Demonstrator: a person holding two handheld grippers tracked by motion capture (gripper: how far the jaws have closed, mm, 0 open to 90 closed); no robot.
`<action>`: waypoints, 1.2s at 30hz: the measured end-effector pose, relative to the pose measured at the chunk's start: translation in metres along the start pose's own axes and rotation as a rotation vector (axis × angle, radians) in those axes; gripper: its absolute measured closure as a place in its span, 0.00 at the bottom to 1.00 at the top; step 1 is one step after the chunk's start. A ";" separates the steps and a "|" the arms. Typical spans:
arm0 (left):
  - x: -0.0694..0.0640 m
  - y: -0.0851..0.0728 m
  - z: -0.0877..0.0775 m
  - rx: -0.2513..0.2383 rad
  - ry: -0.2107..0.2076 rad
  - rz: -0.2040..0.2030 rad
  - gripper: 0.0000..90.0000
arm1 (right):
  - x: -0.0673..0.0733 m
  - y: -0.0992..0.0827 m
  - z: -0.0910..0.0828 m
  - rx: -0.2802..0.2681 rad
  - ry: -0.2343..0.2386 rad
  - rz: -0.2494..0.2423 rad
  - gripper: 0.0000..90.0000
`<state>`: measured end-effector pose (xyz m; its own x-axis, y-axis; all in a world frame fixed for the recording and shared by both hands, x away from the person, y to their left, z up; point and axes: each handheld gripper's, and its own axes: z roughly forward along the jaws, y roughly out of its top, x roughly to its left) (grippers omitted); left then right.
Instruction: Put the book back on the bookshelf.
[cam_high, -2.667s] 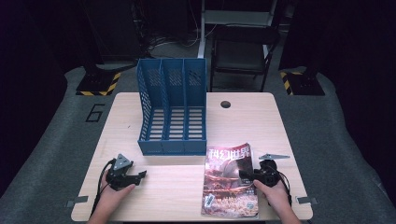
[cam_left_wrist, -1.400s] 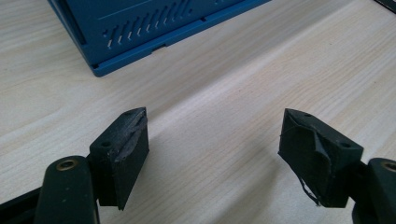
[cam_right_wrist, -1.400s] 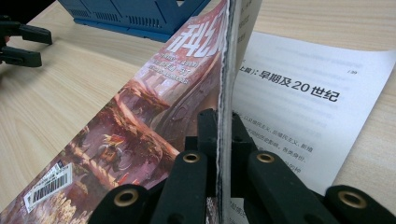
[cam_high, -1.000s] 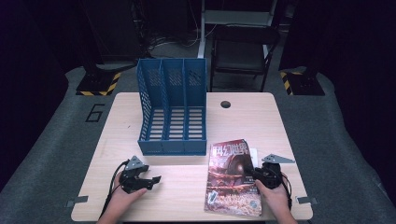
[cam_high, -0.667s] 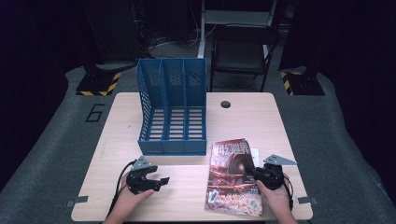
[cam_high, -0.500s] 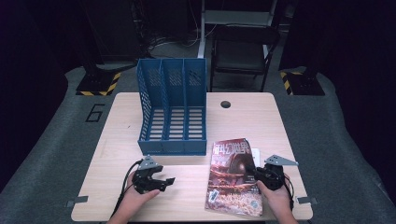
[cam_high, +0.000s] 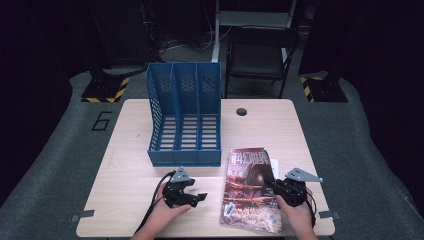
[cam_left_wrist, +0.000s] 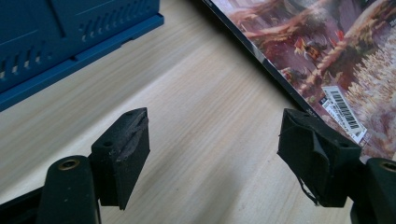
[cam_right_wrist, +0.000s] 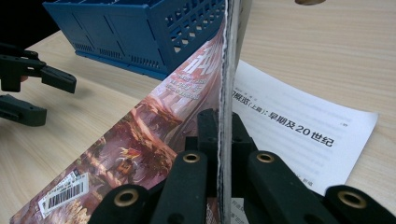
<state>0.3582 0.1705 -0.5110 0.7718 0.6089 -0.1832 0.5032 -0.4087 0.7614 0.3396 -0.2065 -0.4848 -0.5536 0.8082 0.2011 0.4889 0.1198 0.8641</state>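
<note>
Two tongs are at work near the front edge of the table (cam_high: 130, 150). The right gripper (cam_high: 286, 187) is closed on the right edge of the magazine (cam_high: 248, 187) and tilts that side up, while the magazine's far side lies on the wood between the two tongs. The left gripper (cam_high: 192, 192) stands wide open, nothing between its jaws, just beside the magazine's free edge.

I judge the main risk is the thin grip: only a few pages may be pinched, so the cover could sag or slip out when lifted higher. A loose white sheet (cam_right_wrist: 303, 135) lies under the raised side, beside the right gripper, and could be dragged off the table edge.

Beyond the left gripper stands the blue file rack (cam_high: 184, 120), near it; a quick lift could knock its front lip. Bare wood lies to the left gripper's outer side.
</note>
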 end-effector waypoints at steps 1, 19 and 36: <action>0.000 0.000 0.000 -0.003 -0.003 0.003 0.28 | 0.002 0.000 -0.002 -0.005 0.000 0.001 0.98; -0.019 0.005 0.023 0.010 -0.076 0.022 0.28 | 0.014 0.003 -0.014 -0.077 -0.006 -0.039 0.99; -0.038 0.017 0.048 0.019 -0.186 0.014 0.30 | 0.021 0.004 -0.017 -0.113 -0.011 -0.063 0.99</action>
<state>0.3561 0.1076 -0.5211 0.8364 0.4676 -0.2859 0.4977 -0.4297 0.7534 0.3180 -0.1992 -0.4692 -0.5732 0.8072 0.1408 0.3742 0.1050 0.9214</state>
